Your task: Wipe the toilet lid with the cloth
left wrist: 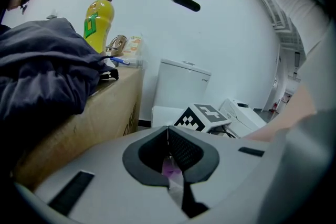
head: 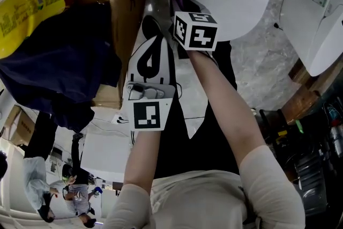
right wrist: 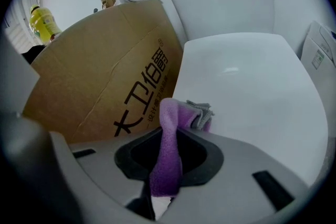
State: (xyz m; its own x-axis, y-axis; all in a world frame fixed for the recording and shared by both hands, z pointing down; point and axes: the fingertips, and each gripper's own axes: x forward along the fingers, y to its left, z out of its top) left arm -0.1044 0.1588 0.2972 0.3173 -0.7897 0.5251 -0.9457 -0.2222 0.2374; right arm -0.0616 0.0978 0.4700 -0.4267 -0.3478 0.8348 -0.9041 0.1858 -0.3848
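- Purple cloth (right wrist: 169,165), lower centre of the right gripper view, is pinched in the right gripper (right wrist: 176,139) at the white toilet lid's (right wrist: 247,86) near edge.
- Left gripper (left wrist: 168,147), lower centre of its own view: jaws pressed together.

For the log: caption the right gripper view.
Right gripper shut on a bunched purple cloth before the closed white toilet lid.

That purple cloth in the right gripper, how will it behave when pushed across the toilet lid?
Probably floppy: the cloth folds and droops where the right gripper pinches it. Likely light, since that one pinch holds it up. It may bunch rather than slide flat on the glossy toilet lid.
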